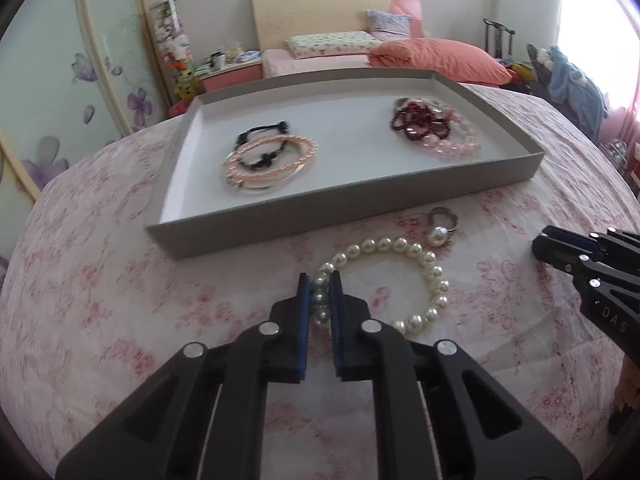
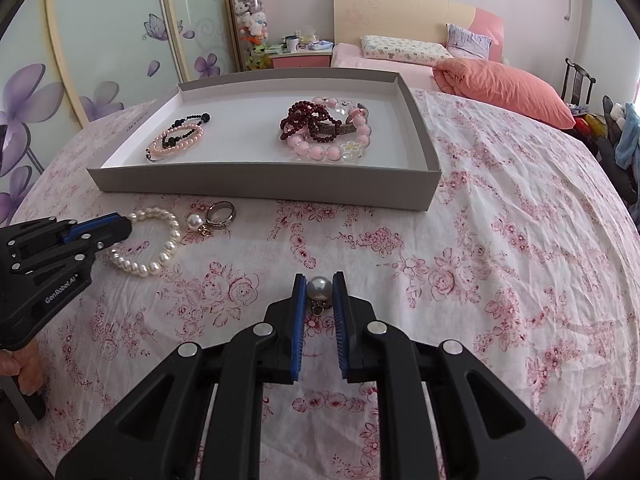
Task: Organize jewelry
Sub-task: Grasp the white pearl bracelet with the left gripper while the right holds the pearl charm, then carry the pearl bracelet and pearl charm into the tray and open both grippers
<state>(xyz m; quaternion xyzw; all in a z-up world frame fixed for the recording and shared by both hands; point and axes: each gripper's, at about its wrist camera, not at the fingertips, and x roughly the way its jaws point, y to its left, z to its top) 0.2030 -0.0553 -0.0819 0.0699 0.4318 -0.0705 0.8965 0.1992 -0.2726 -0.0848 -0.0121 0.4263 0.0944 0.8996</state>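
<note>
My left gripper (image 1: 319,280) has its jaws pinched on the near-left arc of the white pearl bracelet (image 1: 400,280), which lies on the flowered cloth just in front of the grey tray (image 1: 360,204); the rest of the loop still rests on the cloth. My right gripper (image 2: 319,286) is closed on a single pearl earring (image 2: 319,287), also in front of the tray and well to the right of the bracelet. To do this step well I judge I should lift the bracelet straight up until the whole loop hangs free, because a second pearl drop (image 2: 195,221) and a ring (image 2: 221,213) lie just beside its far side, near the tray's front wall, and a dragged loop could snag them. Then I must clear that front wall before moving over the tray. Inside, the middle of the tray floor is bare, between the pink and black strands (image 1: 269,160) at its left and the dark red and pink beads (image 1: 434,128) at its right.
</note>
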